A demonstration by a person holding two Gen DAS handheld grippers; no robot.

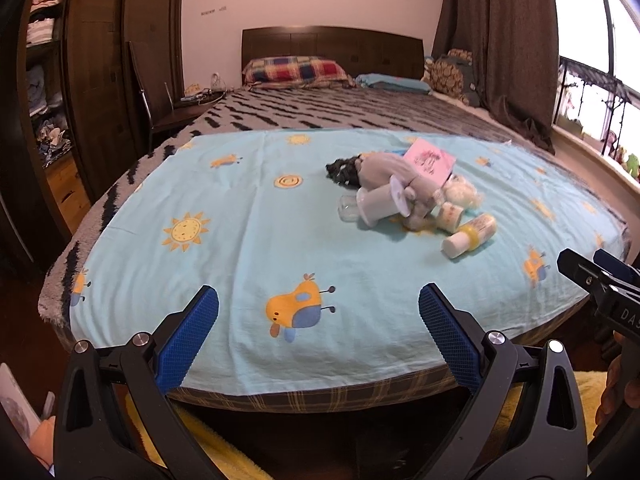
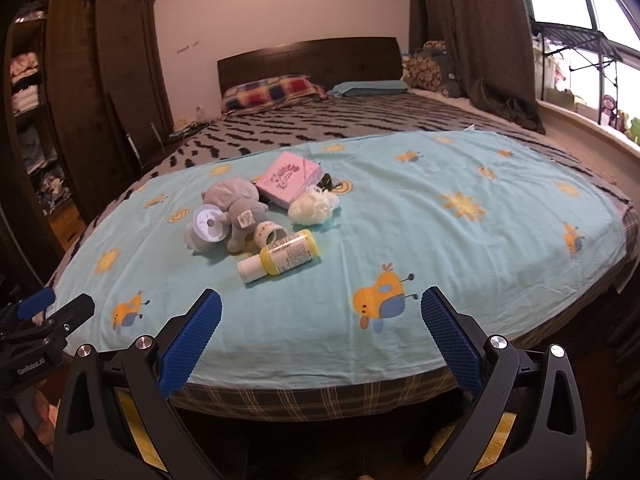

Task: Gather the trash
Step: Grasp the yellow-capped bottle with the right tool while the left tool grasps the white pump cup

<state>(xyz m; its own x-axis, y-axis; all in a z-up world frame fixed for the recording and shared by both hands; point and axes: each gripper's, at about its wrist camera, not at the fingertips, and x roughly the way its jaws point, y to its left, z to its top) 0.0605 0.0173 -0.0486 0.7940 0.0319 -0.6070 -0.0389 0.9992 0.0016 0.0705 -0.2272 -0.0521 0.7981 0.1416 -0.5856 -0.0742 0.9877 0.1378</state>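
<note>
A small pile lies on the light blue sheet (image 1: 248, 240) at the bed's foot. It holds a yellow bottle with a white cap (image 2: 282, 258) (image 1: 472, 234), a grey plush toy (image 2: 236, 208) (image 1: 396, 178), a white spool (image 2: 208, 226) (image 1: 380, 200), a roll of tape (image 2: 271, 234) (image 1: 450, 214), a white fluffy ball (image 2: 314, 204) (image 1: 462, 192) and a pink box (image 2: 288, 178) (image 1: 430, 160). My left gripper (image 1: 318, 308) is open and empty, short of the pile and left of it. My right gripper (image 2: 320, 308) (image 1: 592, 276) is open and empty, short of the bottle.
The bed has a striped blanket (image 1: 340, 112), a plaid pillow (image 1: 296, 70) and a dark headboard (image 1: 332, 42). A wardrobe with clothes (image 1: 44, 80) stands at the left. Curtains (image 1: 500, 40) and a window sill (image 2: 580, 128) are at the right. A yellow fabric (image 1: 224, 444) lies below the bed edge.
</note>
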